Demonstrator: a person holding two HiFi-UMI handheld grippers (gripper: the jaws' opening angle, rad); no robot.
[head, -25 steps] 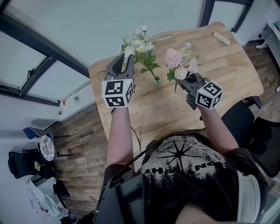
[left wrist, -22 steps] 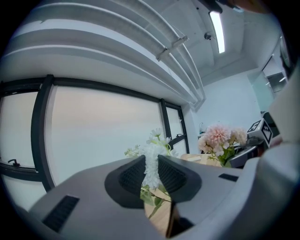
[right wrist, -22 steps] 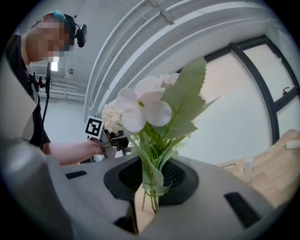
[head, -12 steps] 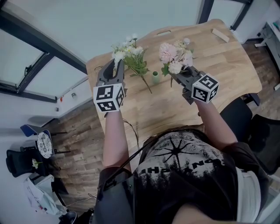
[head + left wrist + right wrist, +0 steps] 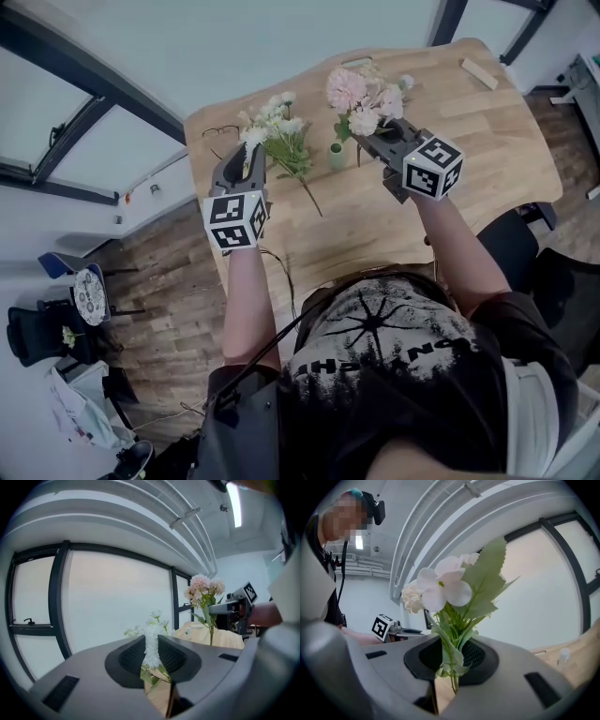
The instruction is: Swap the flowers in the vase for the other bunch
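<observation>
Shifts white daisy bunch (image 5: 277, 131) left, clear of green vase (image 5: 336, 156), pinched between left gripper's (image 5: 245, 157) jaws; brings pink bunch (image 5: 361, 98), pinched between right gripper's (image 5: 372, 141) jaws, just right of vase on wooden table (image 5: 469, 141).

A light wooden table (image 5: 469, 141) with rounded corners carries a small pale green vase (image 5: 336, 156), which stands upright near the middle of its far half. Left of the vase, close to the table's left corner, lies a pair of eyeglasses (image 5: 217, 132). A flat pale piece (image 5: 356, 63) sits beyond the vase at the far edge, and a wooden block (image 5: 479, 74) lies well off to the vase's right, by the far right corner.
</observation>
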